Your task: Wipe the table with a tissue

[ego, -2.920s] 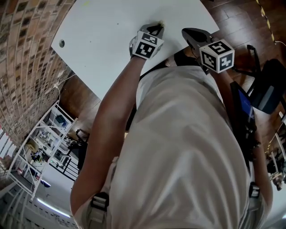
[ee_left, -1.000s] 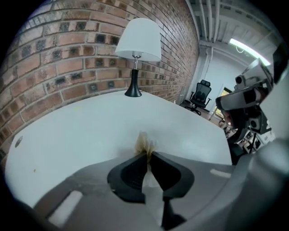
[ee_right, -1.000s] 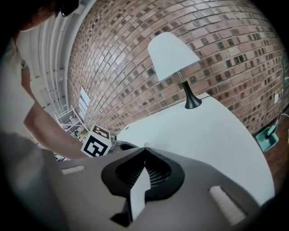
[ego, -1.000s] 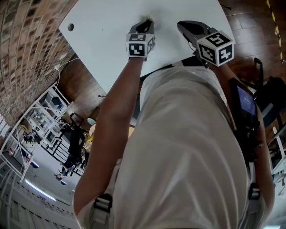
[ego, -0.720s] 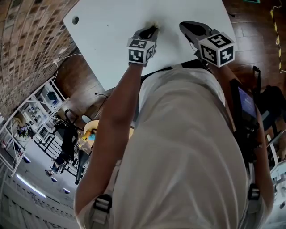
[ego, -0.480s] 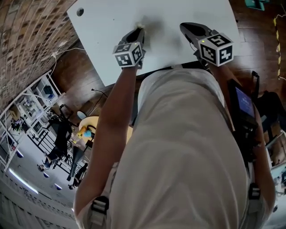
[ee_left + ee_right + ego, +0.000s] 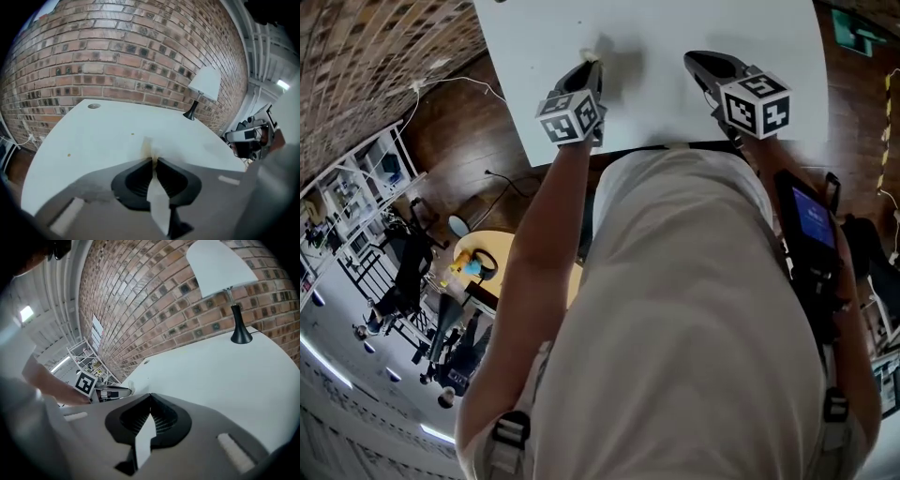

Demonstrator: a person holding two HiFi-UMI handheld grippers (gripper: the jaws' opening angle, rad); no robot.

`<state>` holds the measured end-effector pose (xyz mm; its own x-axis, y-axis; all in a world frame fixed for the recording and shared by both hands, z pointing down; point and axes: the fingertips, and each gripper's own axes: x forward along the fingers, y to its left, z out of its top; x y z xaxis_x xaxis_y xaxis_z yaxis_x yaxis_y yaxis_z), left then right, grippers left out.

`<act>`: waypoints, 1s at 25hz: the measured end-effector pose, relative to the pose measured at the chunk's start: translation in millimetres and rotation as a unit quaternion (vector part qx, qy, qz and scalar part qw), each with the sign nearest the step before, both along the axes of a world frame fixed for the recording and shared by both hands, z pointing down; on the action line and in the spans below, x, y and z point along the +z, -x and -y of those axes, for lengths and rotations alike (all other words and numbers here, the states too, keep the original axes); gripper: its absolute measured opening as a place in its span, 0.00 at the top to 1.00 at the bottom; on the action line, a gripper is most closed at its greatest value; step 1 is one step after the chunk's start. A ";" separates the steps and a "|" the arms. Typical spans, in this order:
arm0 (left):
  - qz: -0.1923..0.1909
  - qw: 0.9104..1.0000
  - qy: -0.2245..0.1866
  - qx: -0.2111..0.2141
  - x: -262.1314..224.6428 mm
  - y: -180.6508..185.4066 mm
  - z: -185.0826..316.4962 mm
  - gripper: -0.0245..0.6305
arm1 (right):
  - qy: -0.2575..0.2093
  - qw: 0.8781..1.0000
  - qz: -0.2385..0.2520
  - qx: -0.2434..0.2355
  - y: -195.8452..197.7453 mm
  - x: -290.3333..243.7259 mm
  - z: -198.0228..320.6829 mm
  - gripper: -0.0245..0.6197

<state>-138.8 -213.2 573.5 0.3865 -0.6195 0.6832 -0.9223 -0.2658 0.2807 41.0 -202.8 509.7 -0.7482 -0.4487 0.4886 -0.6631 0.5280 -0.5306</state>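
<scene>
Tissue [image 7: 148, 144] lengthwise along left tool [image 7: 153, 160]

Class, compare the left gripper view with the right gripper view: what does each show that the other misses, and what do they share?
Only the left gripper view: a stained tissue pinched in the left gripper, and small specks on the table. Only the right gripper view: the right gripper with its jaws together and nothing in them, the left gripper seen from the side, and a white rack. Both: the white table, the brick wall and the lamp.

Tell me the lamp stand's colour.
Black stand, under a white shade; right gripper view shows it best.
</scene>
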 end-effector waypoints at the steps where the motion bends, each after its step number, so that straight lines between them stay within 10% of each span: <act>1: 0.001 1.000 0.000 -0.008 -0.1 4.8 2.6 0.90 | 0.003 1.000 0.001 -0.002 5.1 0.9 1.7 0.95; 11: 0.028 0.999 0.001 -0.027 -2.4 40.8 68.2 0.90 | 0.035 0.998 0.038 0.033 31.5 0.4 8.1 0.95; 25: 0.167 0.985 0.004 0.032 13.2 82.3 123.2 0.90 | 0.035 0.995 0.038 0.087 2.8 -3.9 20.2 0.95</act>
<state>-221.0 -336.4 586.7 0.1772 -0.5945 0.7843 -0.9450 -0.3255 -0.0332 38.1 -222.9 505.8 -0.6984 -0.5407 0.4690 -0.6978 0.3687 -0.6141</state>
